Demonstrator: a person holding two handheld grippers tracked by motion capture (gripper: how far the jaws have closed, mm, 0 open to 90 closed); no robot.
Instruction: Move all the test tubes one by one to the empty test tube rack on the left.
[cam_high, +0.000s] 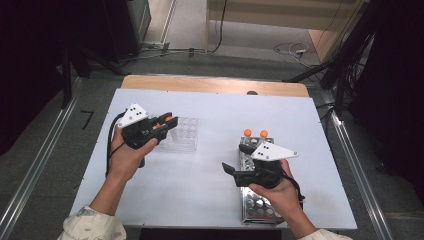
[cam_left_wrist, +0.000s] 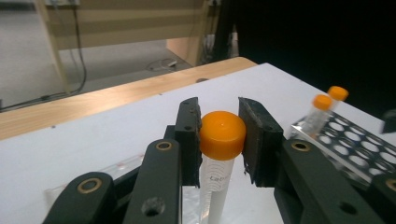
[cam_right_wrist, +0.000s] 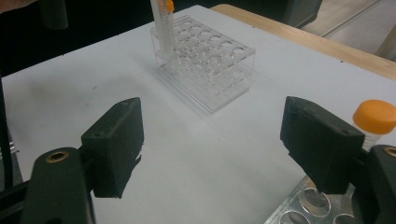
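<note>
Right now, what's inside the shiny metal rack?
Two orange-capped tubes stand at the far end of the metal rack. Its near holes look empty. The right claw and hand cover its middle.

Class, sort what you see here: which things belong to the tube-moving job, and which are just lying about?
In the job:
- left gripper
- capped tube
- clear rack
- metal rack
- right gripper

Lying about:
- cables on the floor
- table itself

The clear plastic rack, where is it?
In the high view the clear rack sits left of centre on the white table, beside the left gripper.
</note>
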